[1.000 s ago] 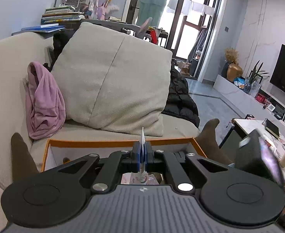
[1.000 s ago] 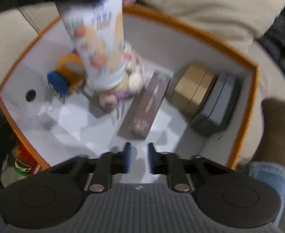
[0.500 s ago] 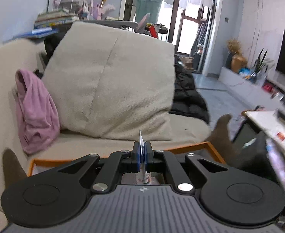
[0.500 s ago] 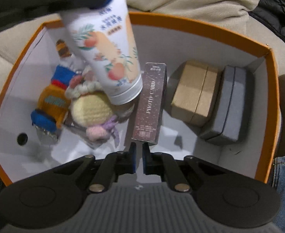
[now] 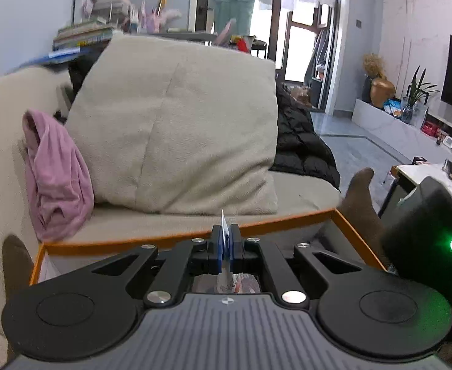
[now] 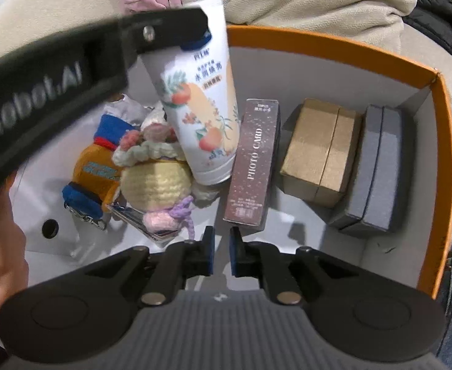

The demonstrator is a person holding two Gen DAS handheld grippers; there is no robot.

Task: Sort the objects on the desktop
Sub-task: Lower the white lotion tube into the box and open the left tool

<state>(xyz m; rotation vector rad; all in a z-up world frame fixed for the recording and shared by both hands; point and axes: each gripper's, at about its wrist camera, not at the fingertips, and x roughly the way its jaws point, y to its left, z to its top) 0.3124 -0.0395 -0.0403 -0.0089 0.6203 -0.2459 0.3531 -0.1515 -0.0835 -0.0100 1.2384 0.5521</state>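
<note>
The tube [image 6: 201,98] hangs cap down, and its top end is hidden behind the black left gripper [image 6: 176,30] at the upper left of the right wrist view. In the left wrist view only the tube's thin white edge [image 5: 224,228] pokes up at the middle. The orange box [image 5: 195,240] is mostly hidden there. The yellow knit doll [image 6: 156,185] covers part of a card [image 6: 133,215] near the lower left. The books [image 5: 81,35] at the upper left are blurred.
</note>
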